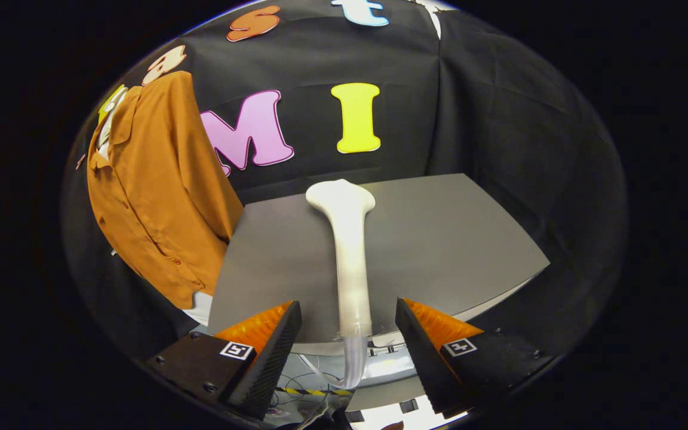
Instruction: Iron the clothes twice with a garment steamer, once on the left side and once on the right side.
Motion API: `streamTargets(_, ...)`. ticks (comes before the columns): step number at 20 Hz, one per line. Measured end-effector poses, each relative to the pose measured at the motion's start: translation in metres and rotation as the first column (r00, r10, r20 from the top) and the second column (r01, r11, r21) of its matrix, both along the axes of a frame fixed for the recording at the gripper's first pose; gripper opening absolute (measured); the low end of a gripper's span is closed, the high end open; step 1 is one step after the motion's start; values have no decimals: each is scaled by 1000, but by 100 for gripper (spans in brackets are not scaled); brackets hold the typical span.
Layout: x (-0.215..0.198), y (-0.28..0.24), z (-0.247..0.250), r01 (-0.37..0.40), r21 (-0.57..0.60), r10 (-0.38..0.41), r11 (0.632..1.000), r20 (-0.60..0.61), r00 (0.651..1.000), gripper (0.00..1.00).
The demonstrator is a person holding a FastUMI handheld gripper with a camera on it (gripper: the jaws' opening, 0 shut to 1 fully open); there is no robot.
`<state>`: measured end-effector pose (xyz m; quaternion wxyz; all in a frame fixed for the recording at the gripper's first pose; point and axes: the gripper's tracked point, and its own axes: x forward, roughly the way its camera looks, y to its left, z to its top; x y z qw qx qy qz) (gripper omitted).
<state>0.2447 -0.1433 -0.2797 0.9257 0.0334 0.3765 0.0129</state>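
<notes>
A white garment steamer (pixel 350 251) lies on the grey table (pixel 451 239), its flat head pointing away toward the back wall and its handle end and hose reaching toward me. My gripper (pixel 349 334) is open, with the steamer's handle between the two fingers but touching neither. An orange-brown button shirt (pixel 153 191) hangs against the black wall to the left of the table, over a white garment that peeks out at its collar and hem.
The table's near edge runs just ahead of the fingers; below it lie cables and a yellow-black striped strip (pixel 305 392). Black cloth walls close in behind and to the right of the table.
</notes>
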Motion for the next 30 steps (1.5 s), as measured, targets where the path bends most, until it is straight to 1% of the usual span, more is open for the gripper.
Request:
streamTargets(1, 5, -2, -6, 3, 1, -3, 1000, -15, 1000, 98)
streamTargets(2, 10, -2, -12, 0, 5, 0, 1000, -25, 1000, 91)
streamTargets(4, 15, -1, -28, -10, -2, 10, 1000, -57, 998, 74)
streamTargets(5, 13, -1, -33, -14, -4, 14, 1000, -74, 997, 71)
streamTargets(6, 14, 1, -40, -20, 1, 20, 1000, -87, 996, 60)
streamTargets(7, 11, 3, -40, -22, -2, 22, 1000, -103, 994, 54)
streamTargets(9, 21, 3, -46, -44, -38, 41, 998, -73, 997, 44)
streamTargets(10, 20, 3, -54, -43, -54, 39, 998, -68, 997, 44)
streamTargets(11, 19, 4, -38, -65, -69, 62, 995, -43, 997, 40)
streamTargets(12, 25, 3, -46, -81, -80, 80, 994, -23, 997, 35)
streamTargets(14, 21, 7, -39, -92, -53, 93, 994, 14, 996, 26)
streamTargets(17, 16, -5, -29, -41, -19, 42, 999, 24, 999, 26)
streamTargets(19, 15, -8, -10, -6, -1, 6, 1000, 77, 997, 26)
streamTargets(21, 12, -11, 14, 18, 12, -20, 1000, 156, 988, 26)
streamTargets(23, 3, -13, 40, 46, 28, -51, 999, 244, 968, 26)
streamTargets(26, -19, -7, 72, 76, 66, -95, 995, 364, 927, 26)
streamTargets(28, -37, -1, 90, 83, 70, -105, 994, 428, 897, 26)
streamTargets(30, -57, 10, 107, 81, 47, -94, 996, 475, 875, 26)
